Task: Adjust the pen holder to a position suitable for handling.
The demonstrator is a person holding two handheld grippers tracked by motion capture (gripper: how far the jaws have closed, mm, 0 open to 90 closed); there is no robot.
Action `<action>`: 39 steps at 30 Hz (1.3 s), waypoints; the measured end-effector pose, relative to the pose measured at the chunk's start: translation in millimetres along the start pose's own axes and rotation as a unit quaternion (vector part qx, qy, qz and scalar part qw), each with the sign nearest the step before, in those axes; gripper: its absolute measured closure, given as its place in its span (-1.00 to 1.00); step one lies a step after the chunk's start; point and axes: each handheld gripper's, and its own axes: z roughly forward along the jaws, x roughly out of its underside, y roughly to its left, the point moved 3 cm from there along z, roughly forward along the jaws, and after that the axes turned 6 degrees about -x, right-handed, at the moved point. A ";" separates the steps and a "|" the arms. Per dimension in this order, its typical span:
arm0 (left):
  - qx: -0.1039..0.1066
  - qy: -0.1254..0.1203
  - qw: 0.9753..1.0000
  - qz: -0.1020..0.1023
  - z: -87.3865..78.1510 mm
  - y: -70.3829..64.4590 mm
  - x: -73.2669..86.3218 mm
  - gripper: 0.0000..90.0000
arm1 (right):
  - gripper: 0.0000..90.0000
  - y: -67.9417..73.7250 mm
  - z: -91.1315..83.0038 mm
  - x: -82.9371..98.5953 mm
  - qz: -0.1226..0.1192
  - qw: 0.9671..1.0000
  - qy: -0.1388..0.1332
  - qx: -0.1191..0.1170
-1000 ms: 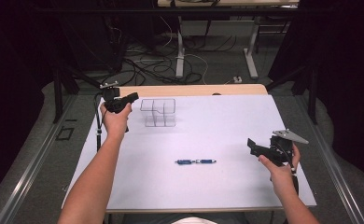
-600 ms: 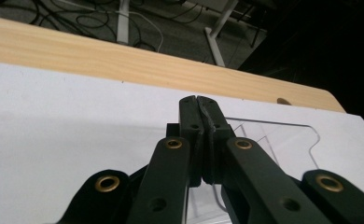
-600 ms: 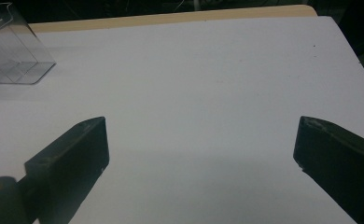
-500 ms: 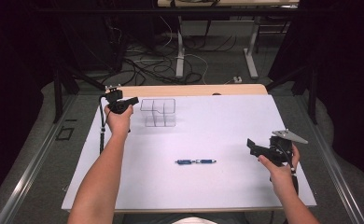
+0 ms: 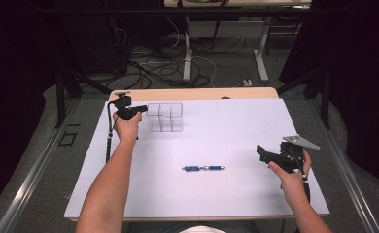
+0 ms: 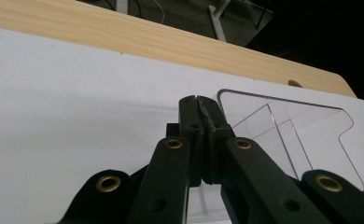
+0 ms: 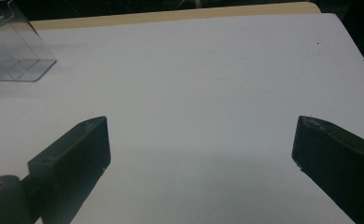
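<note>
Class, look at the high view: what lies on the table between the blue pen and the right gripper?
Nothing: in the high view, the white table cover is bare between the blue pen and the right gripper.

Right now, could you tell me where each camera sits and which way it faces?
High view: above the person's side, facing forward and down on the table; both forearms, left tongs, right tongs, blue pen.
Left gripper view: rides the left tongs, jaws together, beside the clear plastic organizer.
Right gripper view: rides the right tongs, jaws wide apart, facing across the table.
All three share the organizer.
</note>
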 end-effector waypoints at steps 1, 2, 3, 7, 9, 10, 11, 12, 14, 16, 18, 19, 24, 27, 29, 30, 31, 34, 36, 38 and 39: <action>0.000 -0.004 1.000 0.000 0.9 0.3 0.0 1.00 | -0.91 0.3 0.0 0.1 0.001 1.000 0.001 0.000; 0.000 -0.006 1.000 -0.001 1.9 0.6 0.1 1.00 | -0.90 0.3 0.1 0.3 0.001 1.000 0.001 0.000; 0.001 -0.004 1.000 -0.006 2.2 0.7 0.5 1.00 | -0.90 0.9 0.7 0.5 0.005 1.000 -0.002 0.001; -0.001 -0.005 1.000 -0.001 3.9 0.9 1.4 1.00 | -0.89 -0.2 0.6 0.9 -0.002 1.000 0.003 -0.002; 0.003 -0.002 1.000 0.000 3.7 0.7 1.8 1.00 | -0.88 -0.1 1.2 1.1 -0.001 1.000 0.004 -0.002; 0.004 -0.002 1.000 0.001 3.8 0.0 2.2 1.00 | -0.88 0.2 0.7 1.3 0.002 1.000 0.006 0.000; 0.003 0.000 1.000 0.004 3.8 -0.7 2.5 1.00 | -0.88 0.4 0.7 1.3 0.002 1.000 0.006 0.000; 0.003 0.002 1.000 0.005 3.7 -1.7 3.0 1.00 | -0.88 0.7 1.2 1.3 0.002 1.000 0.004 -0.002; 0.008 0.005 1.000 0.010 3.9 -4.4 3.9 1.00 | -0.87 1.5 1.5 1.4 0.004 1.000 0.003 -0.001; 0.008 0.004 1.000 0.015 4.8 -6.5 4.9 1.00 | -0.87 1.0 2.4 1.5 -0.001 1.000 0.001 -0.004; 0.010 0.003 1.000 0.012 5.9 -9.4 5.9 1.00 | -0.87 1.6 2.1 1.7 0.001 1.000 0.005 -0.002; 0.010 0.004 1.000 0.014 6.2 -10.7 6.5 1.00 | -0.86 1.9 2.2 1.7 0.001 1.000 0.005 -0.002; 0.024 0.005 1.000 0.015 8.8 -22.9 9.5 1.00 | -0.86 2.6 3.2 2.5 0.004 1.000 0.005 -0.004; 0.032 0.010 0.999 0.021 9.7 -30.0 11.9 1.00 | -0.86 2.9 2.7 2.3 0.003 1.000 0.007 -0.003; 0.033 0.006 0.999 0.024 11.3 -34.6 13.8 1.00 | -0.85 2.8 2.5 2.2 0.003 1.000 0.006 -0.004; 0.035 0.007 0.999 0.021 11.7 -36.8 14.7 1.00 | -0.85 2.8 2.5 2.3 0.003 1.000 0.006 -0.003; 0.037 0.008 0.999 0.022 12.1 -38.6 15.6 1.00 | -0.85 2.8 2.6 2.4 0.003 1.000 0.007 -0.003; 0.042 0.006 0.999 0.024 14.3 -44.6 17.8 1.00 | -0.85 3.0 2.8 2.6 0.004 1.000 0.008 -0.003; 0.045 0.006 0.999 0.020 15.4 -48.5 19.2 1.00 | -0.85 2.7 2.9 2.6 0.000 1.000 0.008 -0.004; 0.048 0.008 0.999 0.016 16.3 -51.5 20.3 1.00 | -0.85 2.9 3.2 2.7 -0.001 1.000 0.007 -0.005; 0.048 0.006 0.999 0.019 16.9 -52.0 20.4 1.00 | -0.85 3.3 3.3 2.8 0.001 1.000 0.008 -0.004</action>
